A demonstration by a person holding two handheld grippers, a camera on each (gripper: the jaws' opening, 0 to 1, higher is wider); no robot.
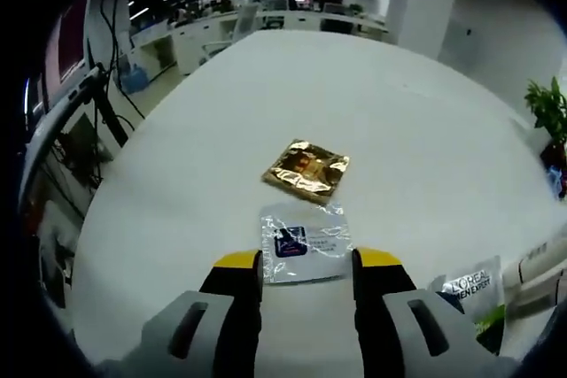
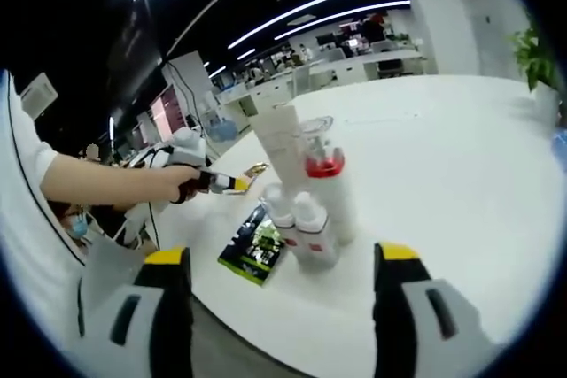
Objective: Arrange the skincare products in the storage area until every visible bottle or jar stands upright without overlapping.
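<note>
Our left gripper (image 1: 307, 265) hovers, jaws apart, over a clear sachet (image 1: 304, 241) on the table (image 1: 416, 130). Our right gripper (image 2: 282, 263), spread wide, faces upright bottles (image 2: 310, 205) mid-table.

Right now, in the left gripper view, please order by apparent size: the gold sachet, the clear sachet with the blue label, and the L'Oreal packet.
1. Clear sachet, though it lies nearer the camera.
2. Gold sachet, slightly smaller.
L'Oreal packet: partly hidden behind the left gripper, so I cannot rank it.

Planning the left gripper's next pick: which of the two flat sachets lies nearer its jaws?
The clear sachet with the blue label, lying just ahead between the jaws; the gold sachet sits farther out on the table.
</note>
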